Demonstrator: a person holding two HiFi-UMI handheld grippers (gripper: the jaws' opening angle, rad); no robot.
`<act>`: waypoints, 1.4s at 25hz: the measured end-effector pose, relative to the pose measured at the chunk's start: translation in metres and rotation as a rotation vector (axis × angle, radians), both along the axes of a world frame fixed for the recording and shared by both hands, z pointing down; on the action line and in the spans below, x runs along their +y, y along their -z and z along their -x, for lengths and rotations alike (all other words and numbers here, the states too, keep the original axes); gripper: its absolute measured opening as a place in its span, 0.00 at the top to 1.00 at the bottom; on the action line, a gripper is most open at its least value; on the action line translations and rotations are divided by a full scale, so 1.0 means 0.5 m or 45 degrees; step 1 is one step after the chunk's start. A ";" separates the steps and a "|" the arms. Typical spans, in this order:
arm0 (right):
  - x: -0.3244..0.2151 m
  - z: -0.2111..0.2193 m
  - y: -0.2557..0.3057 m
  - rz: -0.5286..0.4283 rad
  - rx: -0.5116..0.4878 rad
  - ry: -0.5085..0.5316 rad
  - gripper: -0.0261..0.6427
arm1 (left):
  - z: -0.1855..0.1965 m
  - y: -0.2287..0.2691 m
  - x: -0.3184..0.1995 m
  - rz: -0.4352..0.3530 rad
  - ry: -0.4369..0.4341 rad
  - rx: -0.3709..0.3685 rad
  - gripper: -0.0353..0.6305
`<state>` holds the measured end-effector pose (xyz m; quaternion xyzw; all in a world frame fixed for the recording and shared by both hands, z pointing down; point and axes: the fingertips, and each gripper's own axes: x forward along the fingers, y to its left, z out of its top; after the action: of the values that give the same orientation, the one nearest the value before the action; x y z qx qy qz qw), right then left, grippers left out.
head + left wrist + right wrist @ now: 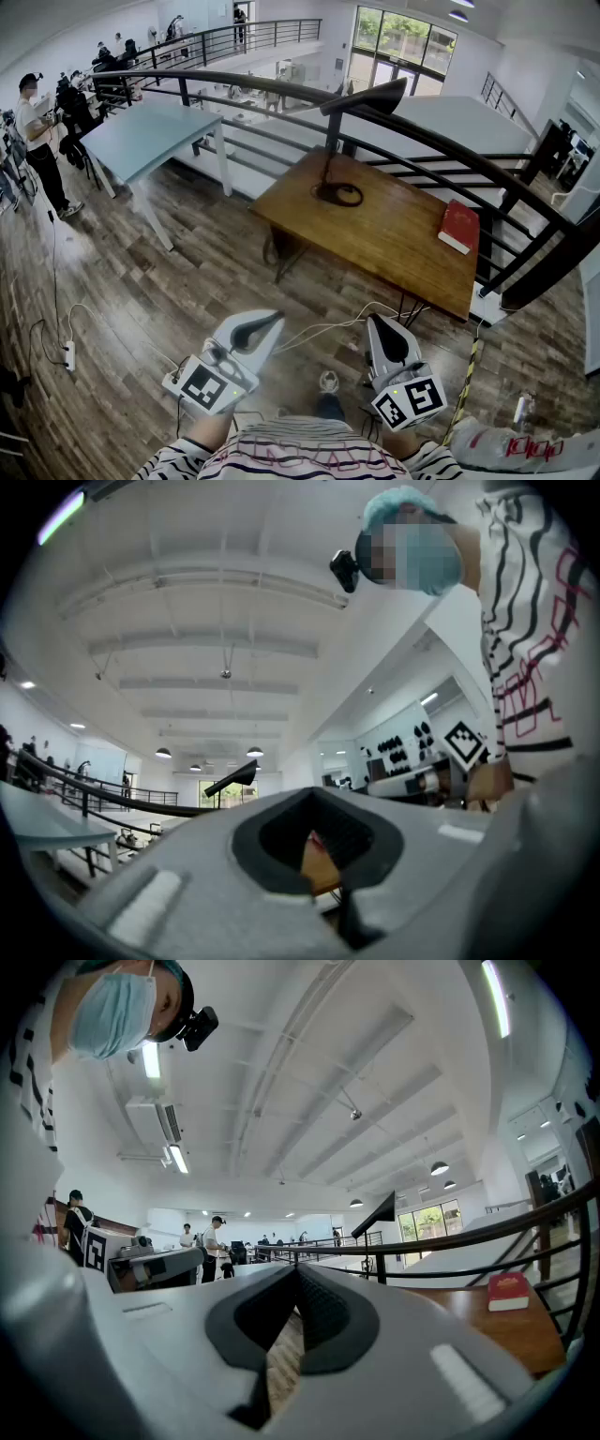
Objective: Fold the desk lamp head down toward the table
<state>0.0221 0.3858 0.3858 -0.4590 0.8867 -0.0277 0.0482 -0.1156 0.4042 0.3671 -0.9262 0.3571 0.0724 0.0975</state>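
Brown wood forms the top of the table [394,234] that carries the desk lamp [332,127]. The lamp stands on the table's far left part, well apart from both grippers. Its post is upright on a round base. The lamp head [373,97] is raised at the top of the post and angles up toward the right, level with the black railing [441,150] behind it. A red book [458,226] lies flat near the table's right edge.

Left gripper [272,321]: held low, just in front of the person's striped shirt [300,459]. It is angled forward and to the right with the nose slightly raised. The jaws are closed together with nothing between them. The marker cube faces the head camera.

Right gripper [379,324]: held low beside the left, the two units near each other but not touching. It points forward toward the near edge of the table and sits roughly level. The jaws are closed and empty.

Neither gripper touches the lamp or the table. Plank floor [187,272] lies between the grippers and the table.
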 end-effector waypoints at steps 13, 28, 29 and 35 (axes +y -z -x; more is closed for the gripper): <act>-0.134 -0.080 -0.014 0.040 -0.062 -0.030 0.71 | -0.053 -0.019 -0.126 0.018 0.049 0.068 0.76; -0.421 -0.287 -0.006 0.029 -0.118 -0.009 0.55 | -0.266 -0.029 -0.430 0.055 0.085 0.027 0.55; -0.441 -0.305 -0.006 0.030 -0.120 -0.005 0.55 | -0.283 -0.031 -0.450 0.060 0.089 0.026 0.55; -0.539 -0.381 -0.016 0.029 -0.111 0.034 0.55 | -0.355 -0.056 -0.543 0.083 0.139 0.028 0.54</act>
<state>0.2126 0.1163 0.3940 -0.4461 0.8894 -0.0584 0.0810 0.0621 0.1326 0.3952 -0.9072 0.4102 0.0654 0.0672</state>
